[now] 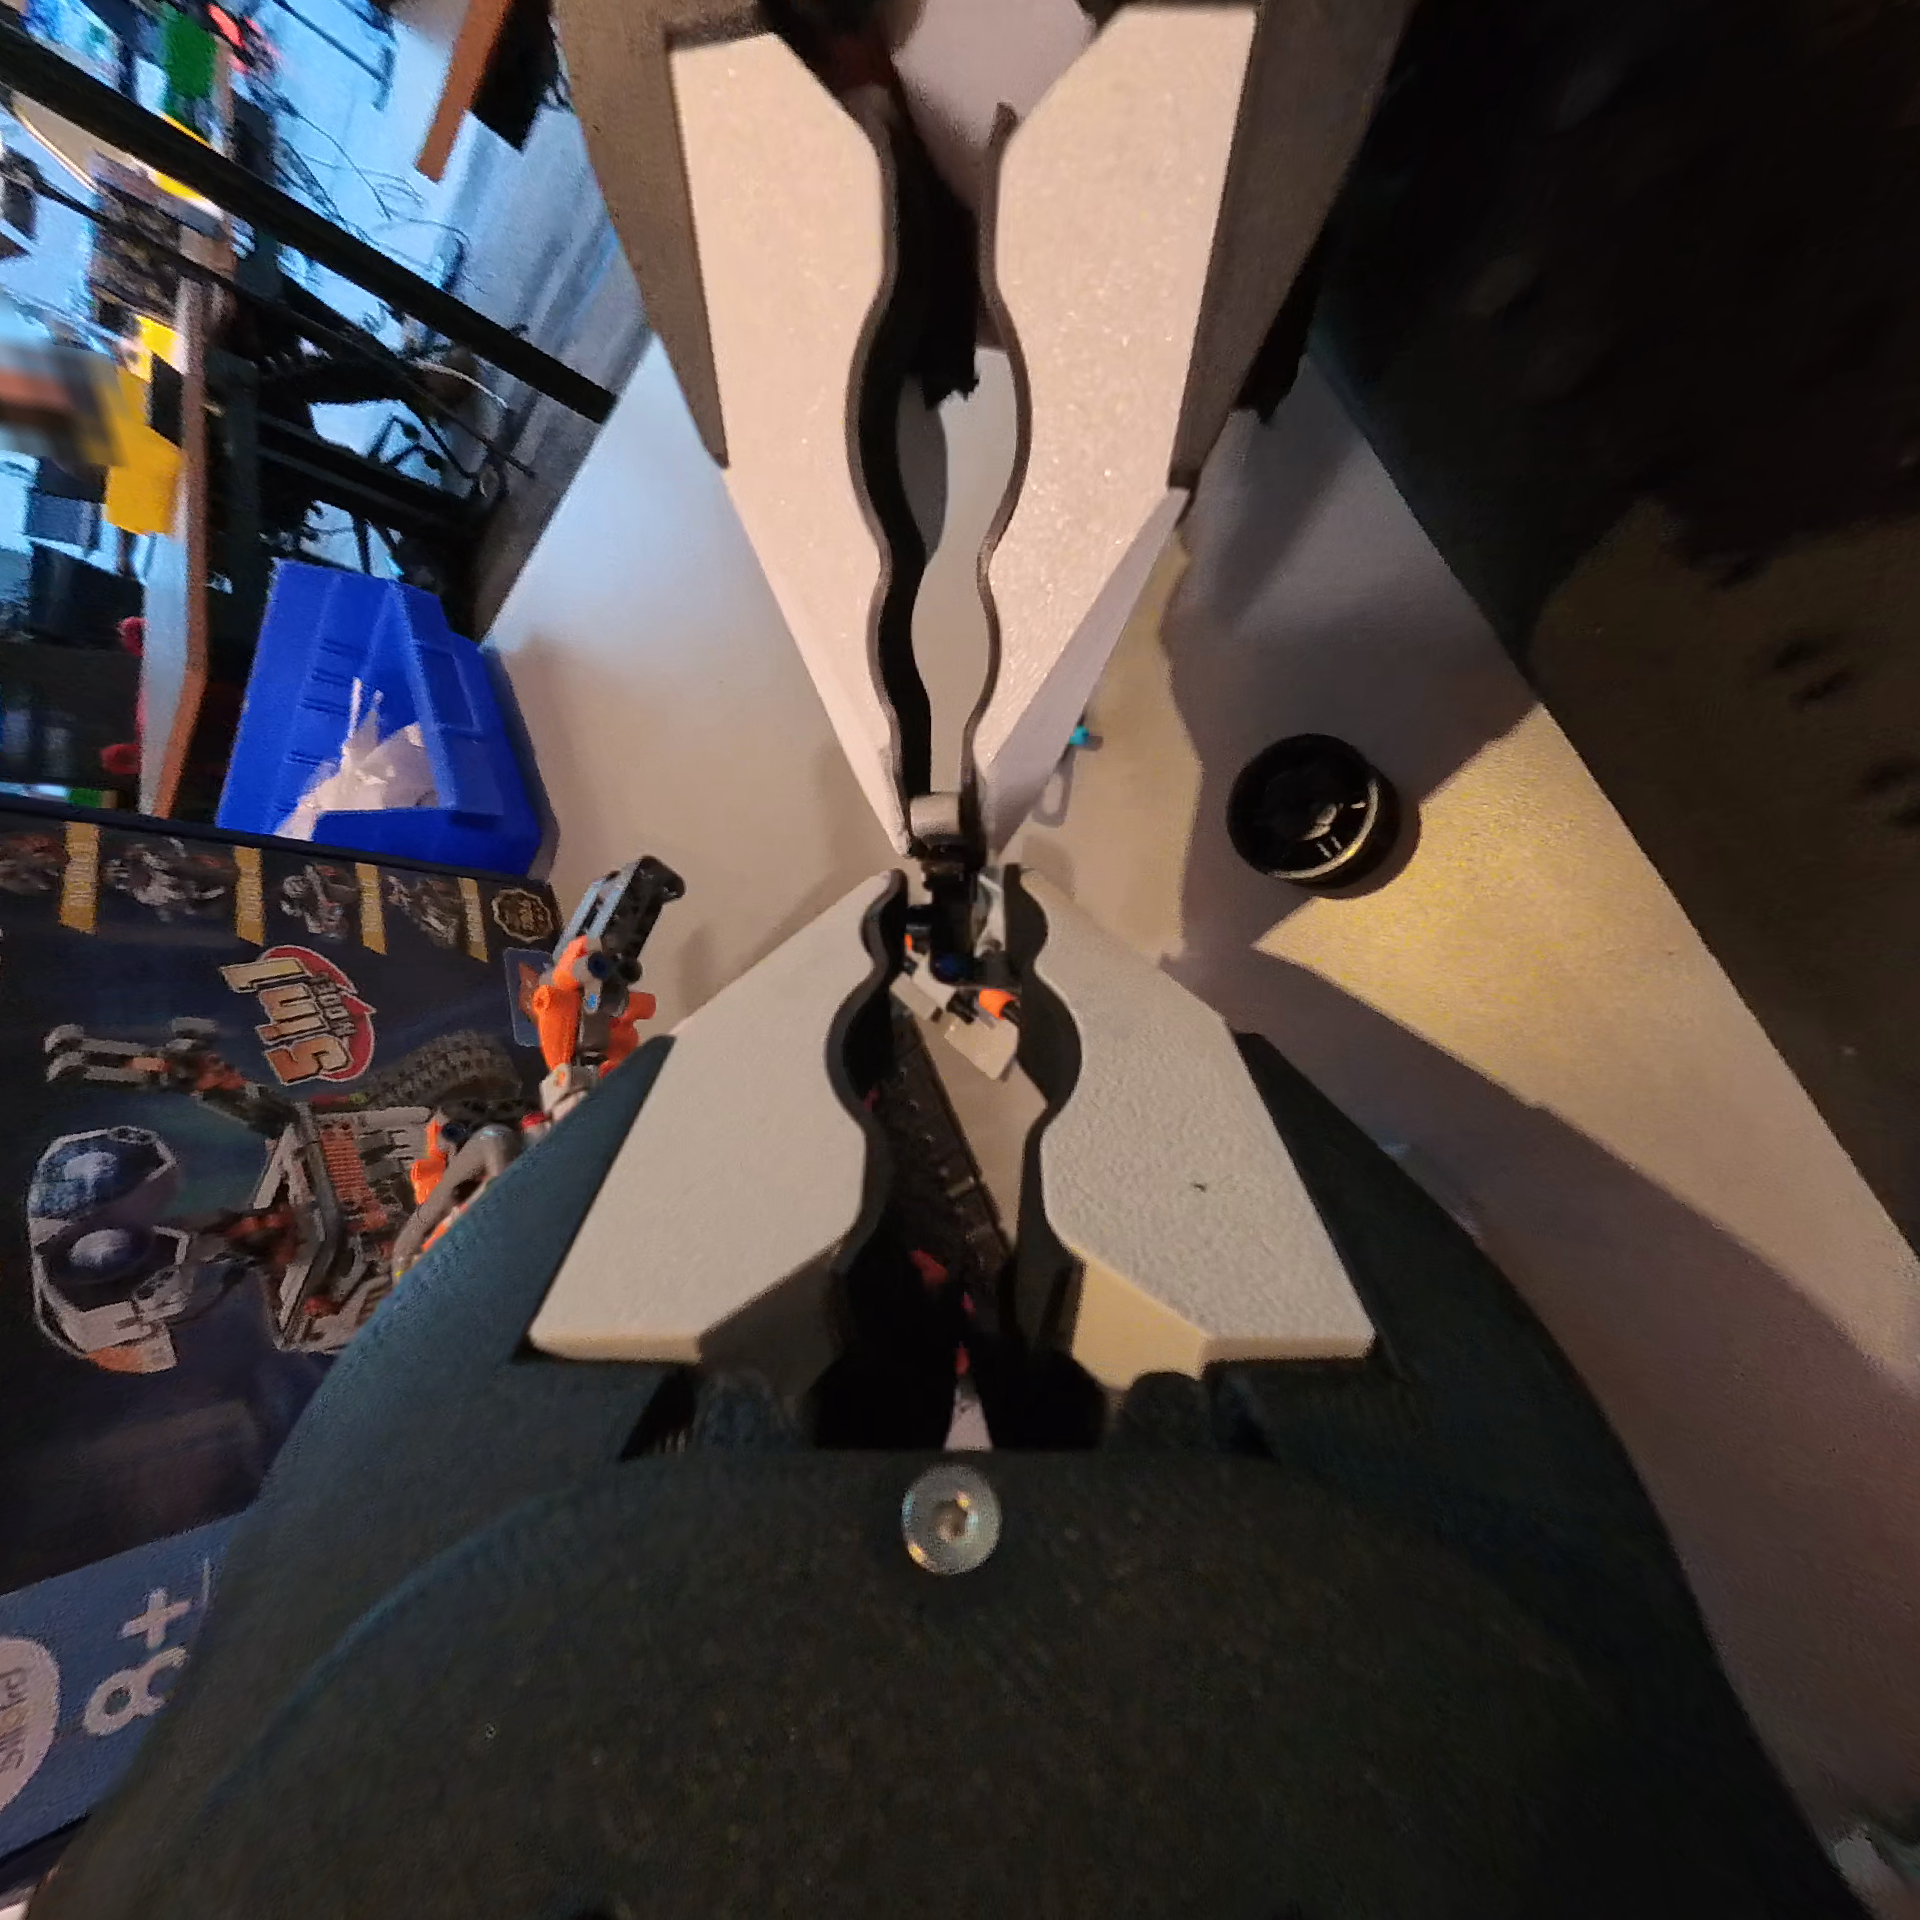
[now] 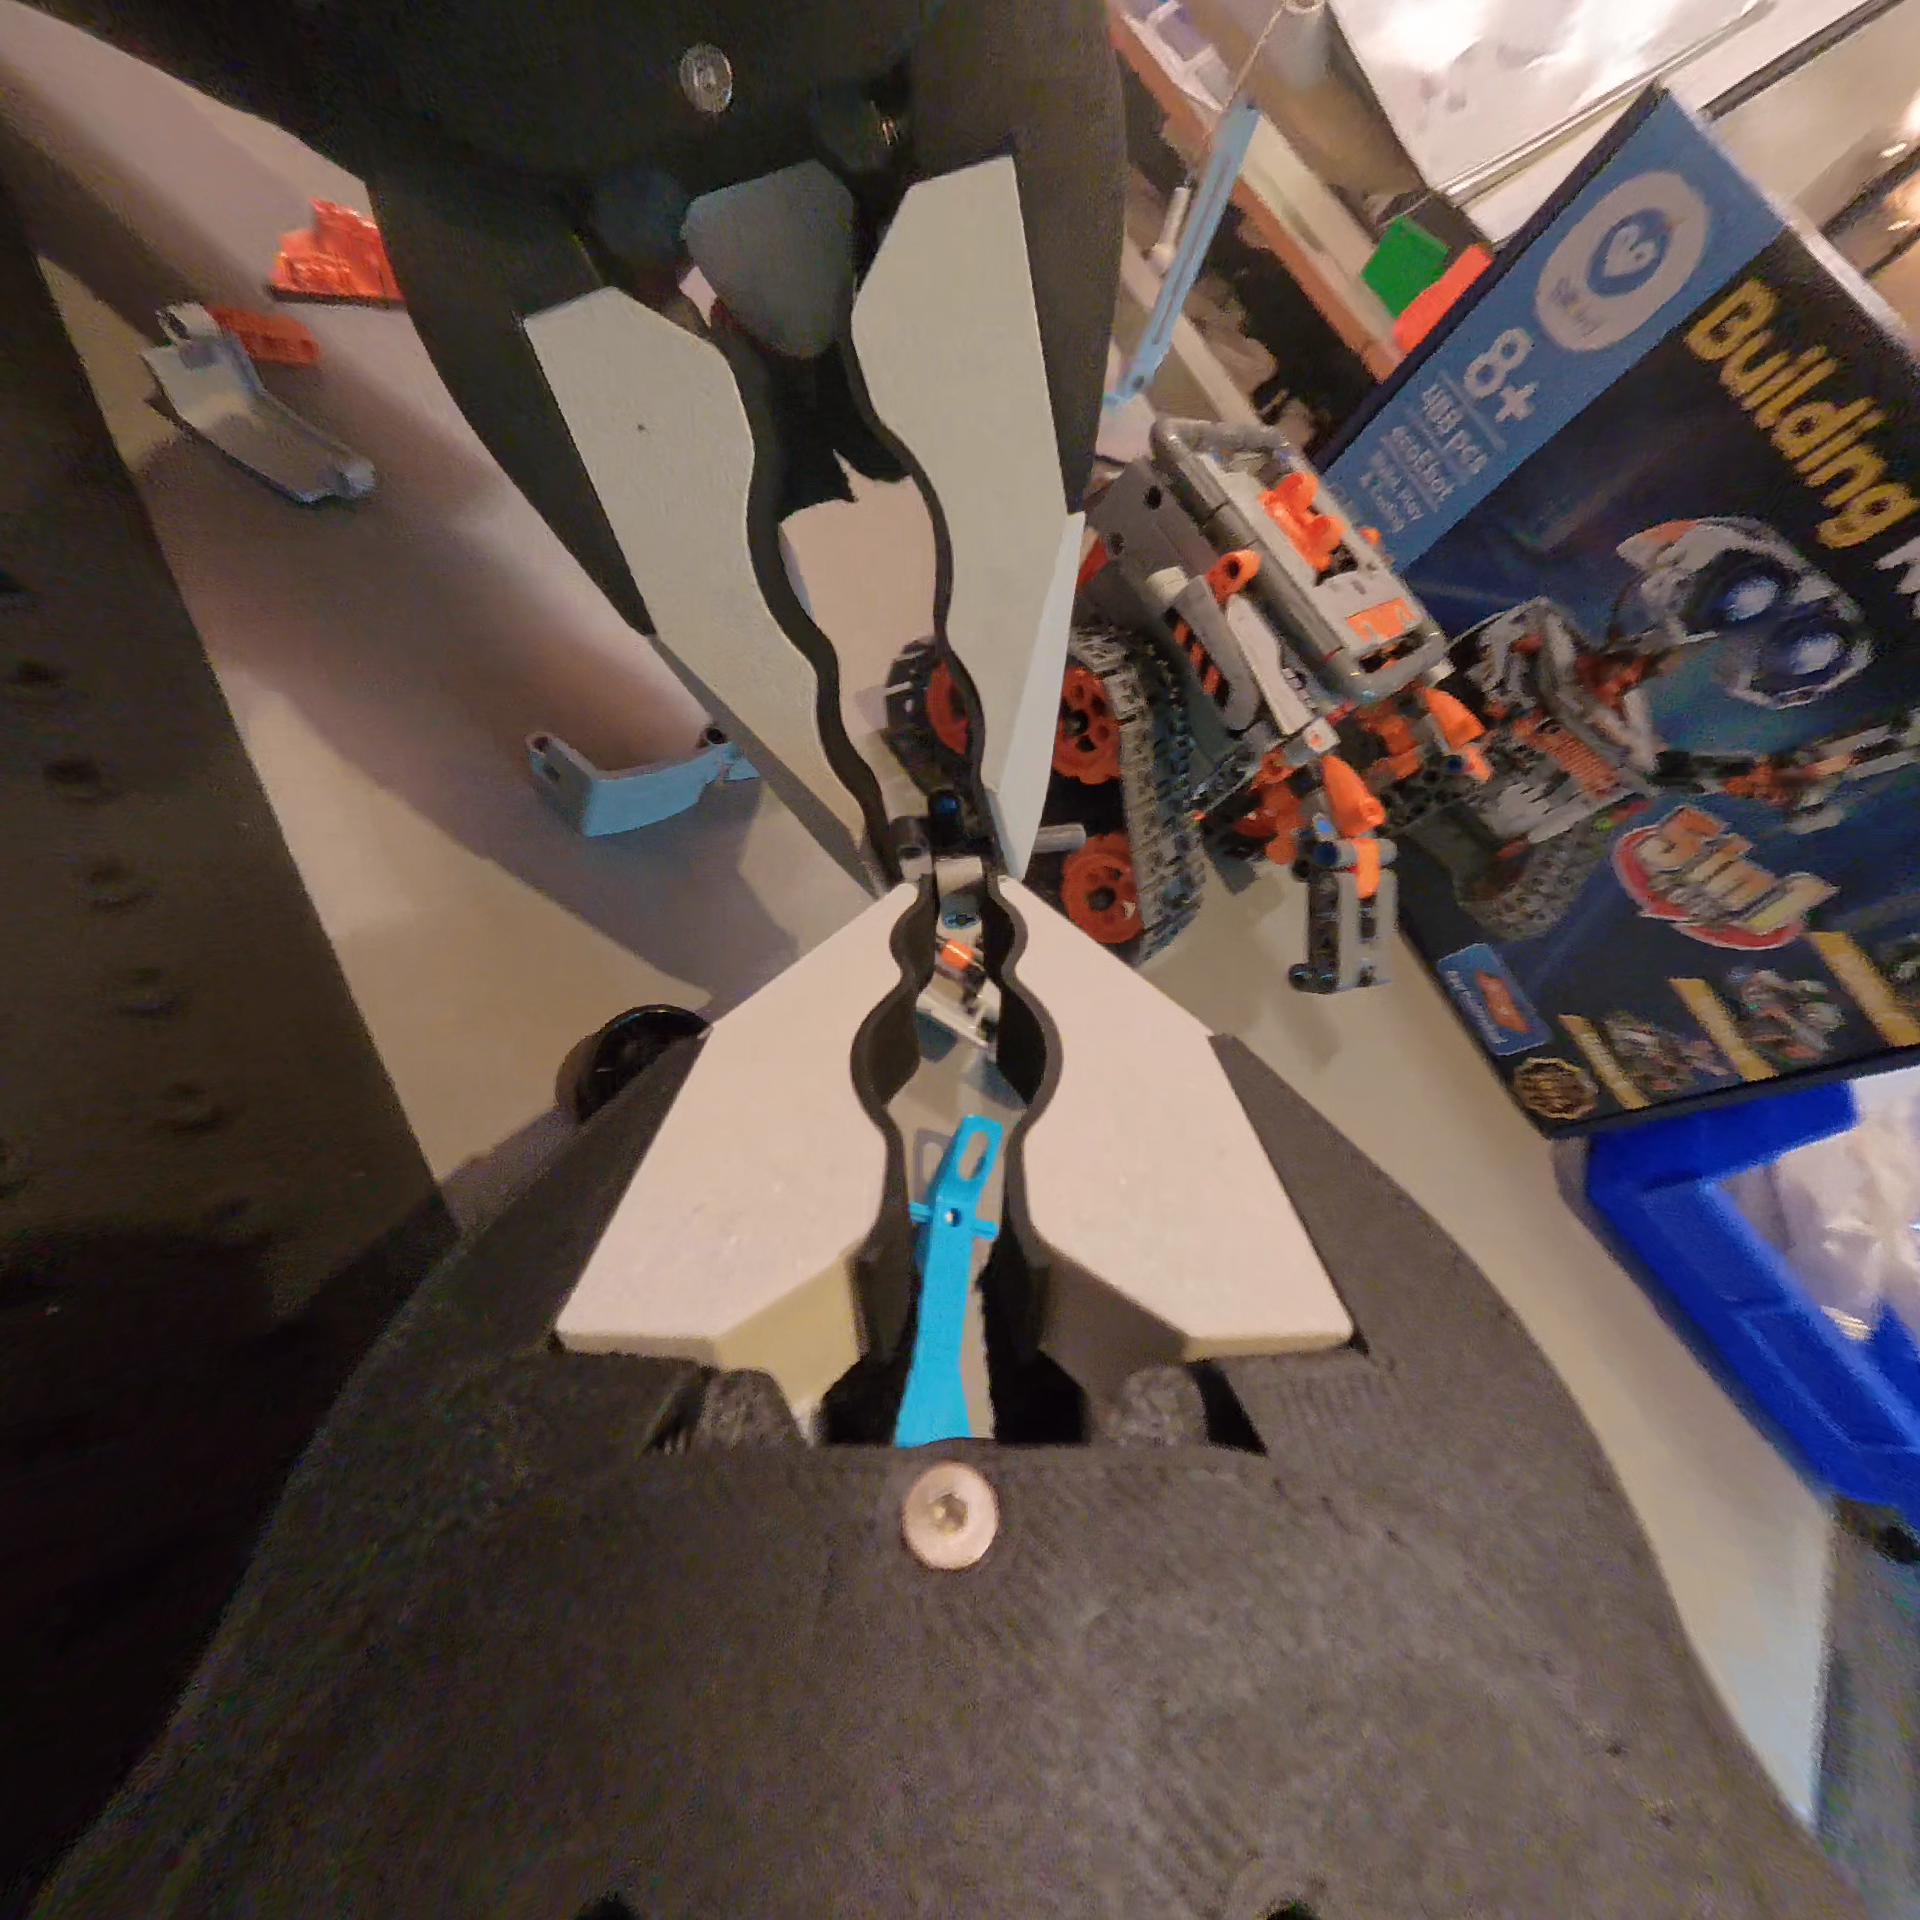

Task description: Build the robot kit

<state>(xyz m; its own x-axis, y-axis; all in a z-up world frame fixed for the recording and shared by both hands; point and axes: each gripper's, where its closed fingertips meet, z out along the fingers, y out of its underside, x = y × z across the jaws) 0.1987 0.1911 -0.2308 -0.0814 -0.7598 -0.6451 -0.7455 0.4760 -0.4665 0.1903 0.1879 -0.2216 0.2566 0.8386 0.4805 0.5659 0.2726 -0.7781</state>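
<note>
My two grippers meet tip to tip above the pale table point(image 2: 436, 935). Between them is a small brick assembly point(image 1: 961, 940) of grey, black and orange parts with a blue pin. My left gripper point(image 1: 958, 894) is shut on its black and grey body; in the right wrist view it comes in from above point(image 2: 940, 821). My right gripper point(image 2: 956, 894) is shut on the grey piece point(image 2: 956, 868) at the assembly's end. In the left wrist view it comes in from above, with its tips point(image 1: 940, 821) closed on that grey piece point(image 1: 935, 810).
A grey and orange tracked brick vehicle point(image 2: 1247, 675) stands before a dark blue toy box point(image 2: 1662, 675). A blue bin point(image 1: 384, 707) sits beside the box. A black wheel point(image 1: 1314, 810), grey curved panels point(image 2: 623, 790), orange pieces point(image 2: 332, 255) and a blue lever tool point(image 2: 951, 1268) lie on the table. Less than 4 cm separates the two grippers' tips.
</note>
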